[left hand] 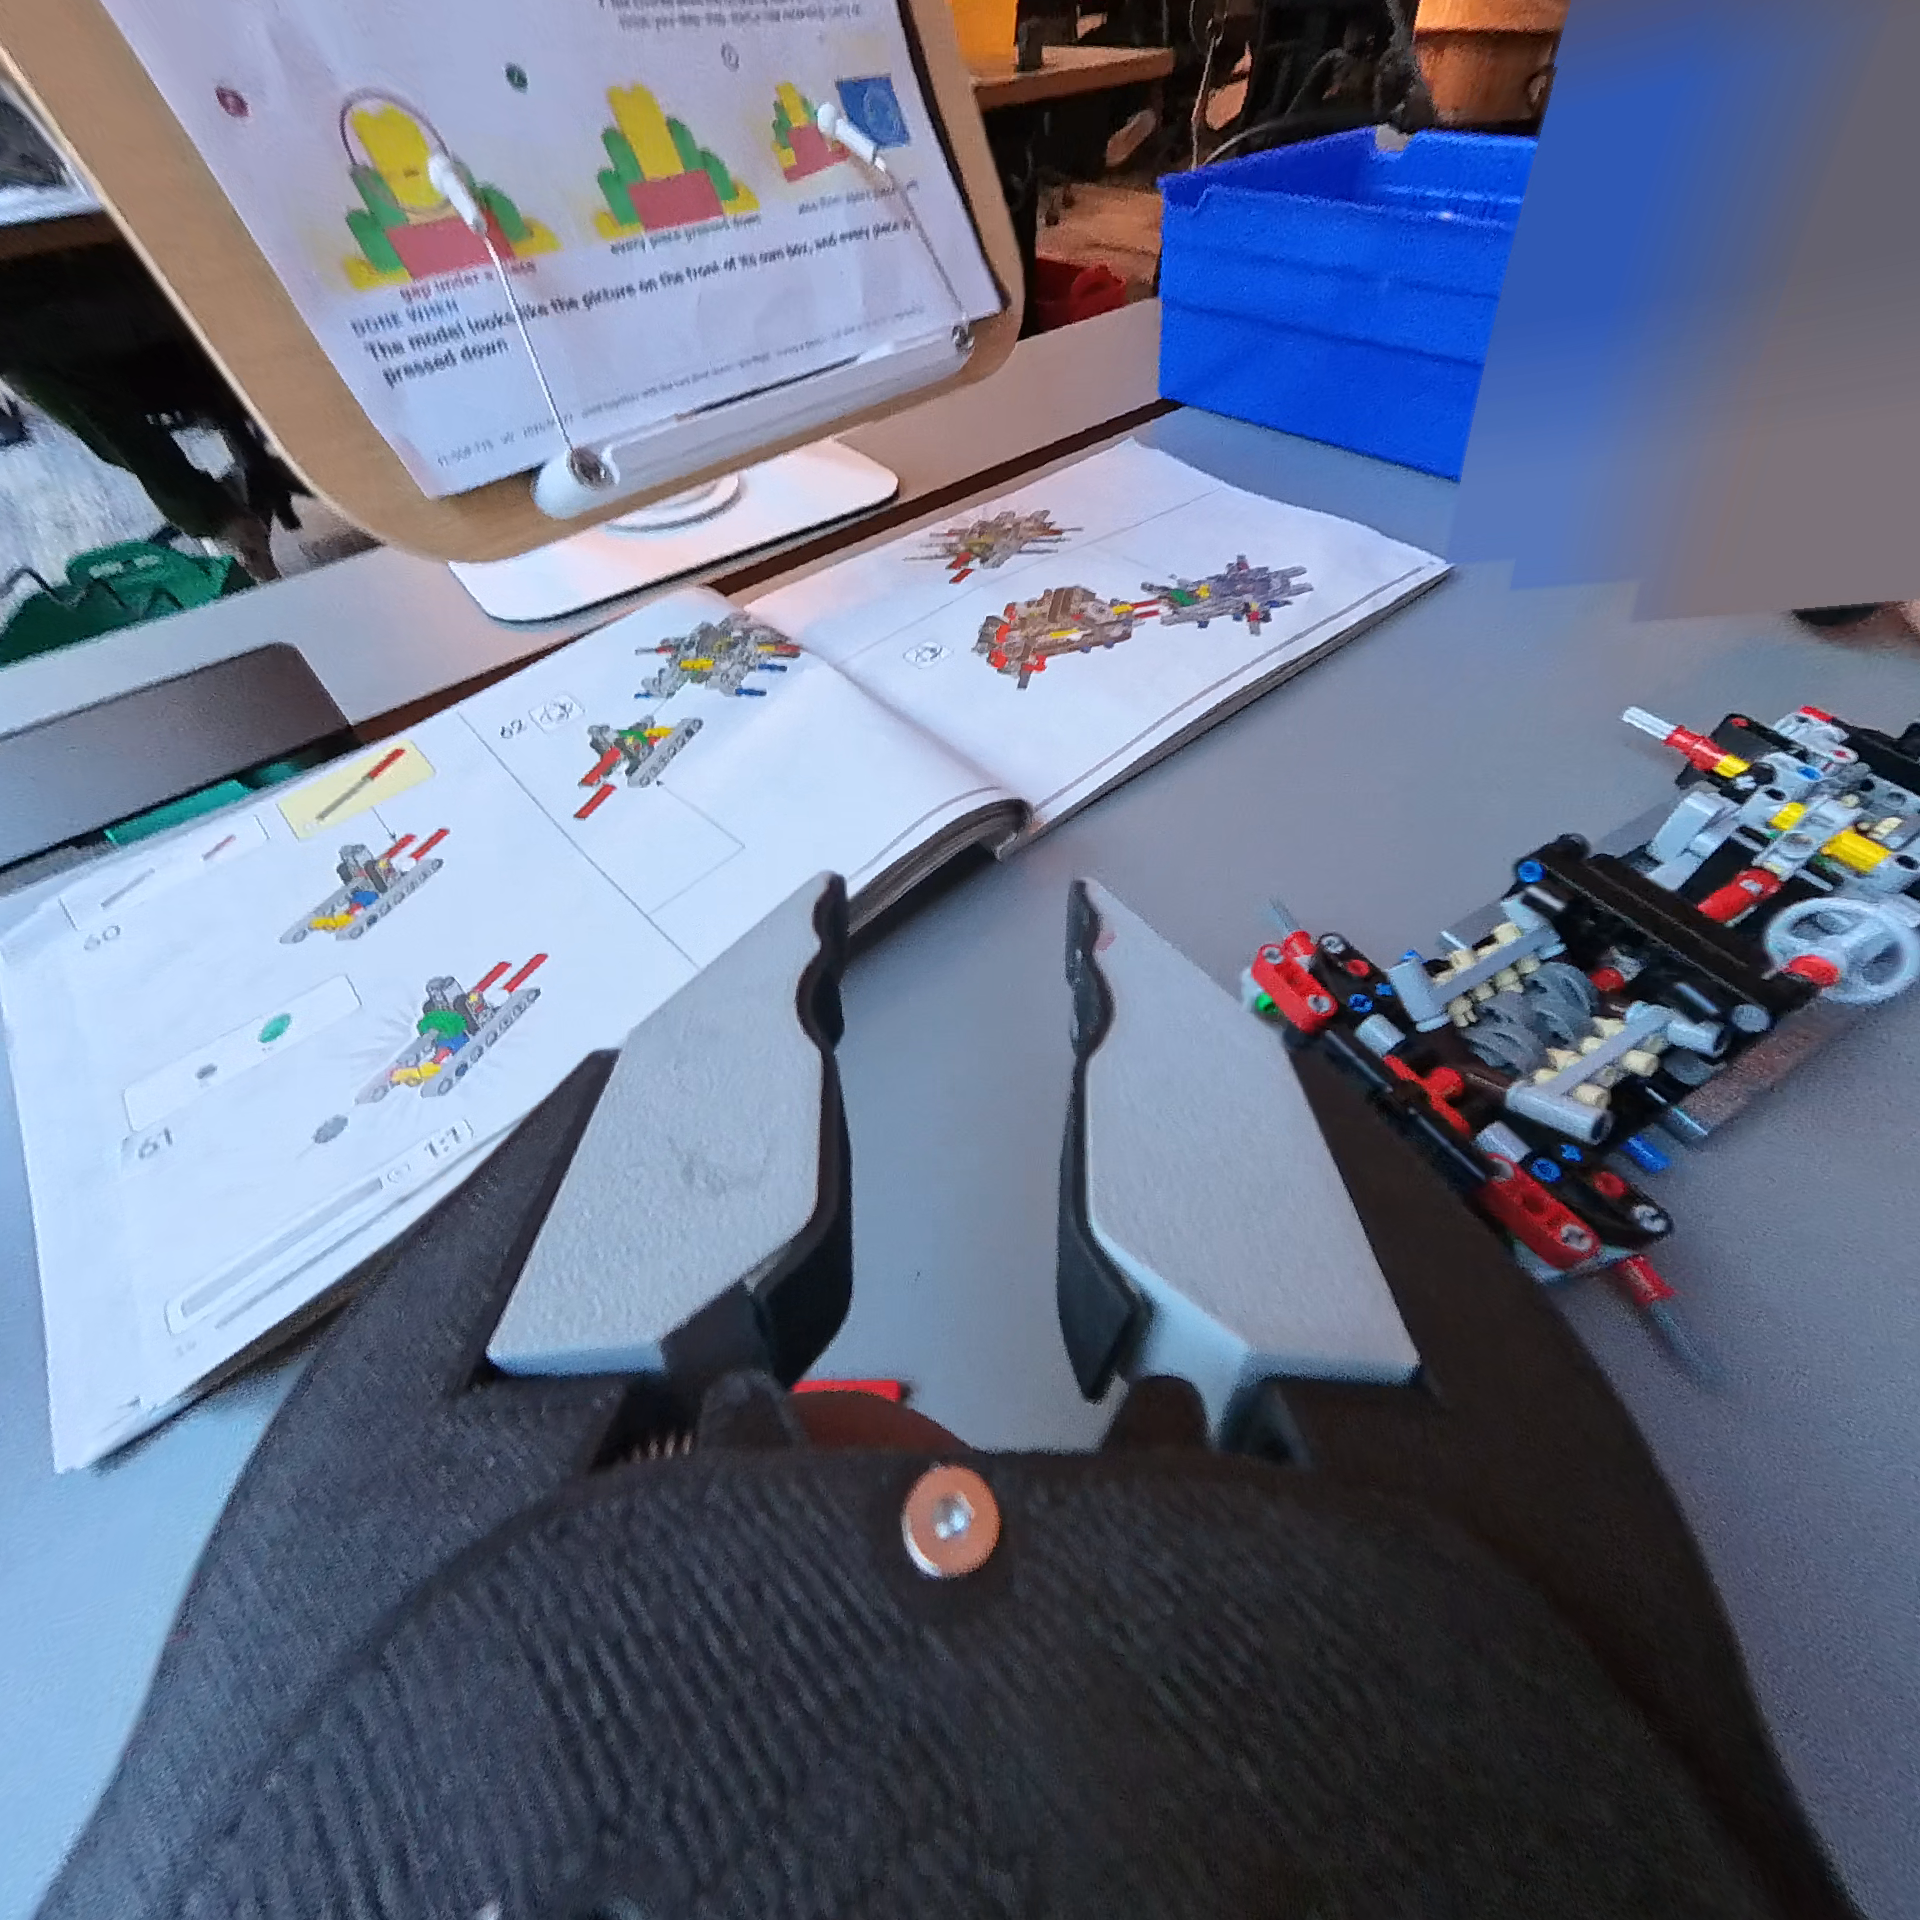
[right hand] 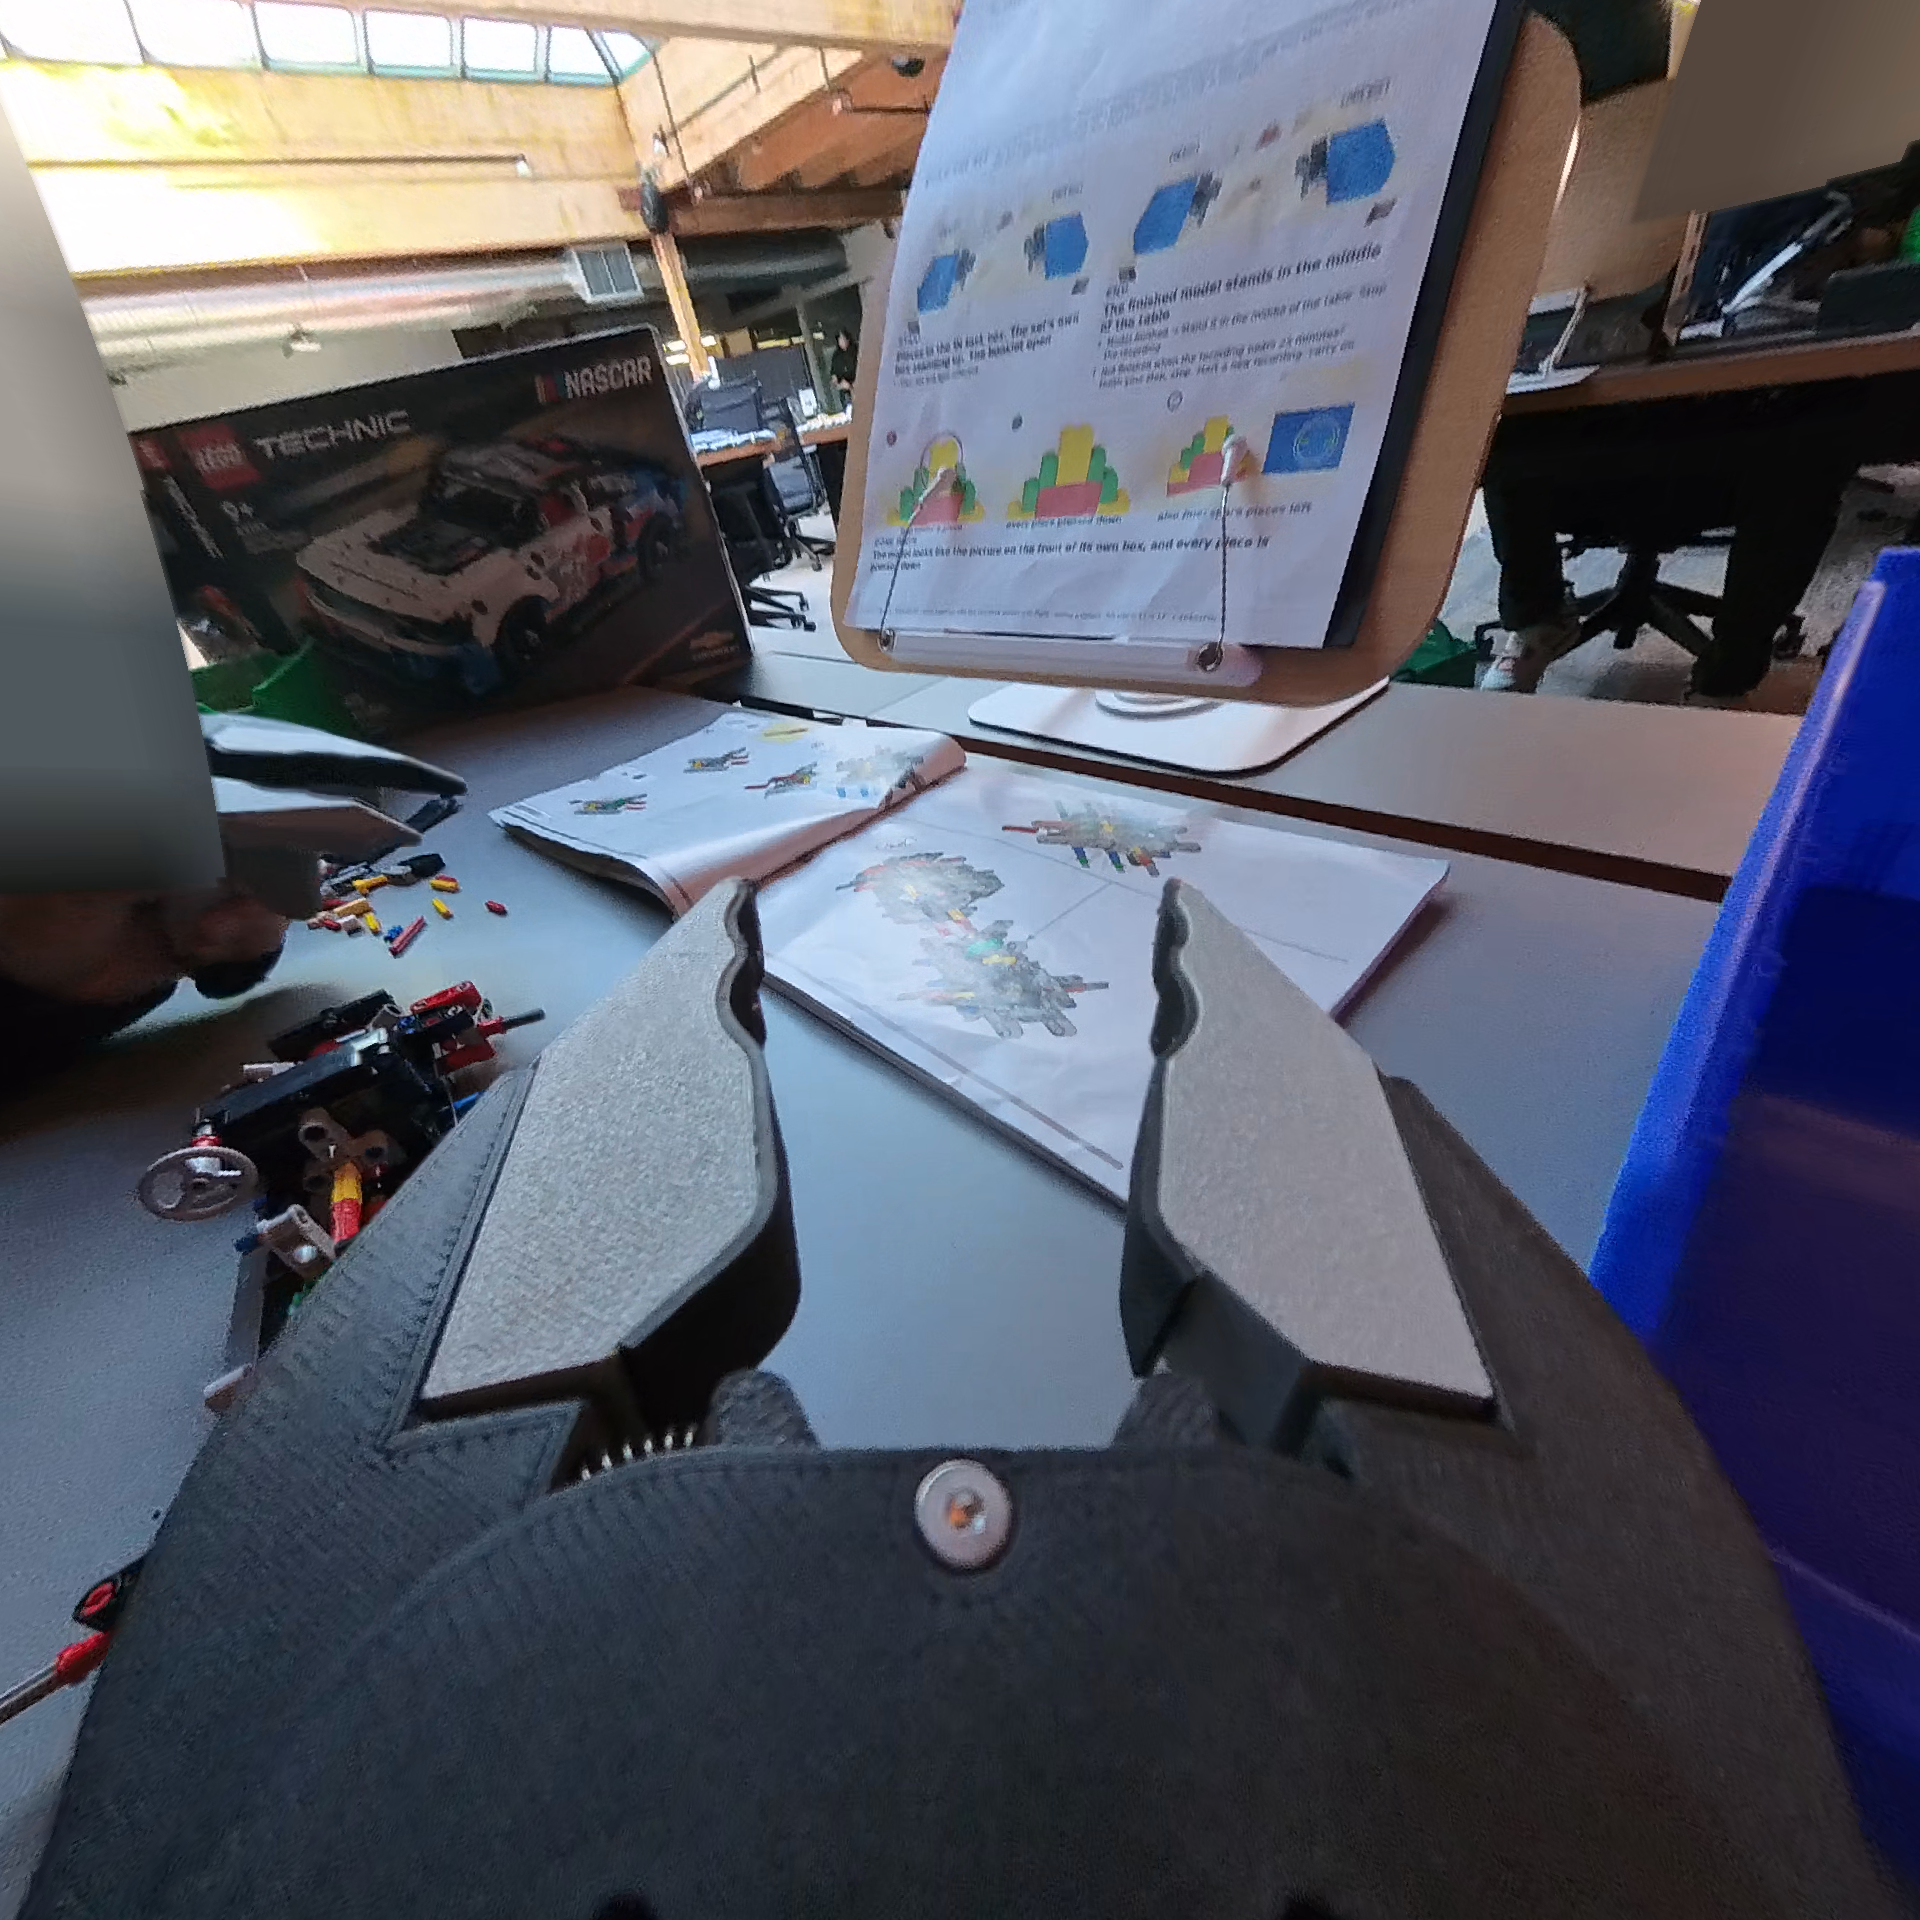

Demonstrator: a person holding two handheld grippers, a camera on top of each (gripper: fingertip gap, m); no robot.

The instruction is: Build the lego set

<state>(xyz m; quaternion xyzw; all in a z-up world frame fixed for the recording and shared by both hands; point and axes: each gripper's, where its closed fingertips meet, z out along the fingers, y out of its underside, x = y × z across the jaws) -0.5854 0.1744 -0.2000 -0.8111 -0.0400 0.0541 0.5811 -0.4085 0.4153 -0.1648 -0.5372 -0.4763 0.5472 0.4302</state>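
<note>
Broadly, a grey bench [right hand: 935, 1299] is seen under everything. A blue bin [right hand: 1787, 1039] stands at its right edge, and a printed sheet is held upright on a wooden stand [right hand: 1455, 468] at the back. A dark box with a car pictured on it [right hand: 447, 520] is stood up at the far left. An open booklet of building steps [left hand: 727, 790] is laid flat in the middle of the bench.

A partly built brick model [left hand: 1621, 997] is seen on the bench, right of the booklet's spine; a chassis-like frame with gears and a grey wheel is shown, no body panels fitted. Small loose pieces [right hand: 384, 904] are scattered beyond it, so much of the build is judged unfinished.

Left hand-held gripper [left hand: 951, 914]: fingers held apart, nothing between them, hovering over bare bench just beside the booklet's near edge, the model off to its right. Right hand-held gripper [right hand: 956, 914]: fingers spread wide, nothing clamped, hovering near the booklet's right page, the model to its left and the bin to its right.
</note>
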